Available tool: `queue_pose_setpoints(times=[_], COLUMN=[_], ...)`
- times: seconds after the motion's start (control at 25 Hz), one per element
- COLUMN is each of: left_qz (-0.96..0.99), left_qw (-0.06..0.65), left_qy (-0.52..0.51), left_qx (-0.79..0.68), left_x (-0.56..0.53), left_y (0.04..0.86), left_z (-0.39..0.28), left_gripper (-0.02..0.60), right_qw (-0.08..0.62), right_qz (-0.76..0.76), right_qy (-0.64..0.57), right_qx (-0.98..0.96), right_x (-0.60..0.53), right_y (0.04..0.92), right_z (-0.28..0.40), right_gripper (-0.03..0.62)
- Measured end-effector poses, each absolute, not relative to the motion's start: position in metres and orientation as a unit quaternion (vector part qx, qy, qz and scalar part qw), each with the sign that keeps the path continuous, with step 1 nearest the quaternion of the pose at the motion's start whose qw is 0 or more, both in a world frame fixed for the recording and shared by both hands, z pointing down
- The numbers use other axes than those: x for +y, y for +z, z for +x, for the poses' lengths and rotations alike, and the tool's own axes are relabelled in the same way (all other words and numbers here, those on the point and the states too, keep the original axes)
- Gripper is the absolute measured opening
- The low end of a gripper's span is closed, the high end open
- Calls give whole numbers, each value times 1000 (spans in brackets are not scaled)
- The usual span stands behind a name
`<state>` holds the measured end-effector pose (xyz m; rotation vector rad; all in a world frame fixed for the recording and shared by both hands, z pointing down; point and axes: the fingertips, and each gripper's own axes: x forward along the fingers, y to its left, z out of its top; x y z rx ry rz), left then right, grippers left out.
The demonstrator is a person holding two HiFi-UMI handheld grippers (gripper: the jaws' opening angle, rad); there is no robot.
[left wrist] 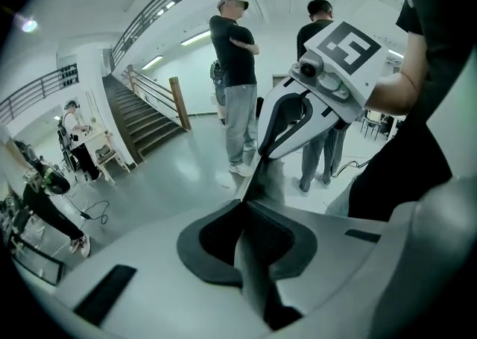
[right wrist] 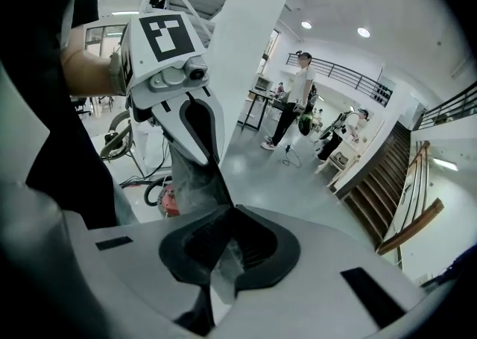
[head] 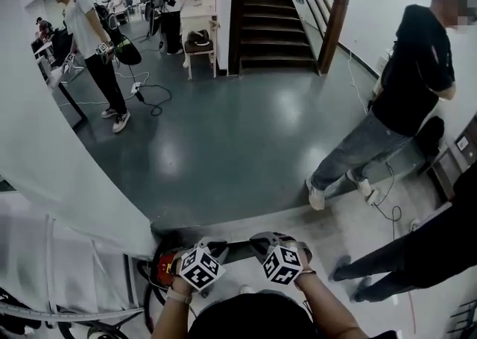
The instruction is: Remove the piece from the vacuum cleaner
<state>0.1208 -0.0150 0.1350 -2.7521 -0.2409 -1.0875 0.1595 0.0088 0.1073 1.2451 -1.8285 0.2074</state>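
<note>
- The piece (head: 238, 246) is a grey, dusty-looking strip held off the floor (head: 246, 144) between the two grippers, just right of the red vacuum cleaner (head: 165, 264) in the head view. No view shows whether it touches the vacuum cleaner.
- The head view shows the piece only as a short dark bar between the two marker cubes. Each gripper view shows it running from that gripper's own fingers up to the other gripper's tips.
- The right gripper view alone shows the red body low behind the piece.
- Left gripper (left wrist: 248, 211): its fingers (left wrist: 134, 248) are clamped together on one end of the piece.
- Right gripper (right wrist: 231, 214): its fingers (right wrist: 358, 255) are nearly closed, pinching the other end.
- Beyond are stairs (head: 268, 10), and a person in a black top (head: 410, 69) stands at the right.
</note>
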Motion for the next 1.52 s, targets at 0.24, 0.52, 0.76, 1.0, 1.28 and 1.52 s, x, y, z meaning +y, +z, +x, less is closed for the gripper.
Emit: queue_pose_setpoints(times=[0.24,0.52,0.76,1.0,1.28,1.52], left_qz=[-929,-935,-933,-928,-934,-934], left_qw=[102,102,114,117,98,89], left_qy=[-351,-335,-339,-351,-343,-345], left_qx=[-64,-54,-45,-36,-21,-12], left_x=[-23,-21,-15,-12,-9,-5], left_y=[117,101,98,103,103,106], left_z=[115,107,102,94,83,78], left_gripper=[32,32,32,32,32,32], right_qw=[444,439,434,447,437,437], right_qz=[516,531,531,523,519,512], right_qy=[64,42,45,39,37,35], right_qx=[-730,-723,-726,-725,-734,-739], right_x=[4,6,13,17,18,22], right_y=[92,73,73,81,79,83], right_z=[152,145,141,130,121,117], right_gripper=[43,43,41,40,41,40])
